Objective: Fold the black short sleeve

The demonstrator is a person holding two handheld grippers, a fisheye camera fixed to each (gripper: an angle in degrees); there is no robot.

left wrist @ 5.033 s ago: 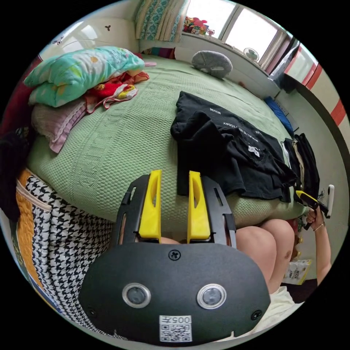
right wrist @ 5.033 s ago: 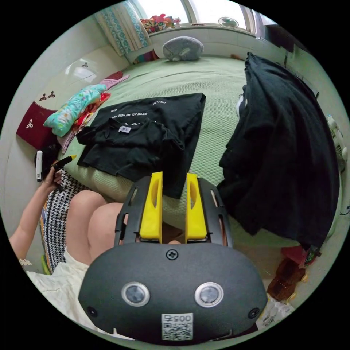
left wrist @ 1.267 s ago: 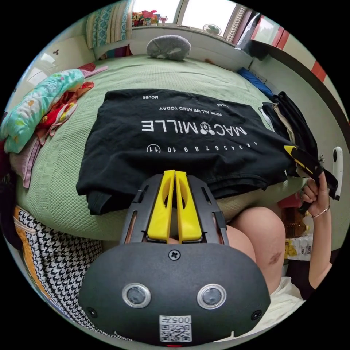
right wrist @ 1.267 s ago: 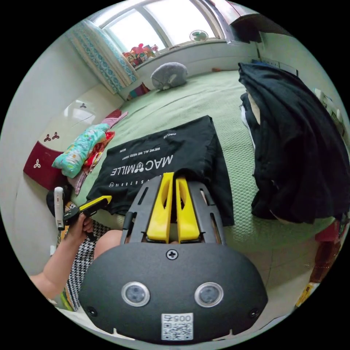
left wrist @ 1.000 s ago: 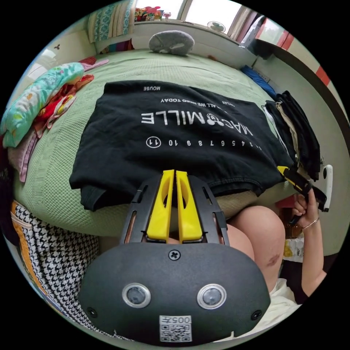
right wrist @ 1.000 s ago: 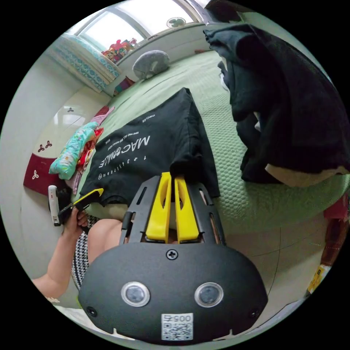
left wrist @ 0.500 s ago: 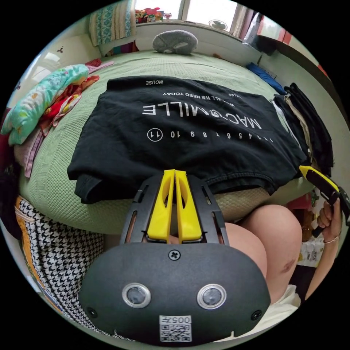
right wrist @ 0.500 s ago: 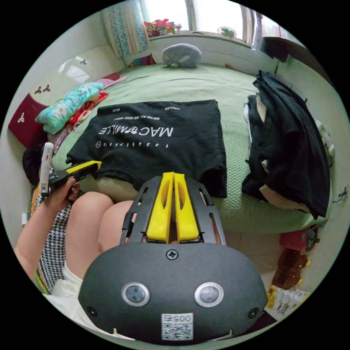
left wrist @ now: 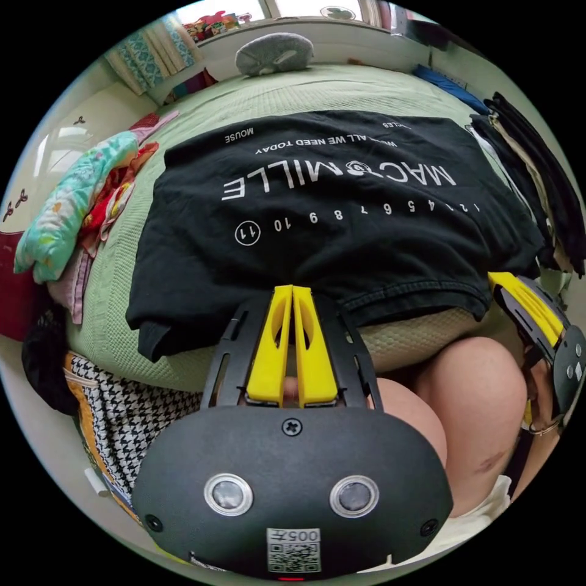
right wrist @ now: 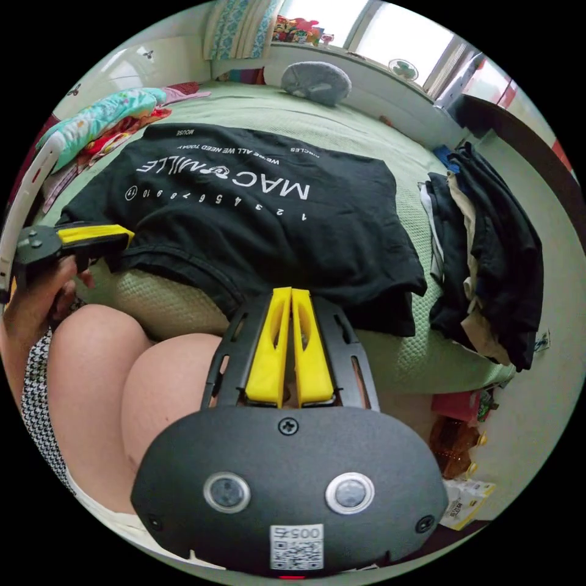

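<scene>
The black short-sleeve shirt point(left wrist: 342, 244) lies spread flat on the green bed point(left wrist: 305, 91), white lettering up, its hem along the near bed edge. My left gripper point(left wrist: 292, 290) is shut, with its tips over the hem near the left side. From the right gripper view it shows at the shirt's left corner point(right wrist: 125, 234). My right gripper point(right wrist: 291, 292) is shut on the hem of the shirt point(right wrist: 244, 232) toward its right side. In the left gripper view it appears by the right corner point(left wrist: 493, 279).
A pile of dark clothes point(right wrist: 494, 244) lies right of the shirt. Patterned bedding point(left wrist: 67, 201) is stacked at the left and a grey cushion point(left wrist: 274, 52) at the far side. The person's knees point(left wrist: 476, 390) press against the bed edge. Houndstooth fabric point(left wrist: 122, 421) hangs at the lower left.
Five seconds ago the shirt lay crumpled and both grippers were open. Both have shut on it and laid it flat. In the last second the raised right corner came down onto the bed.
</scene>
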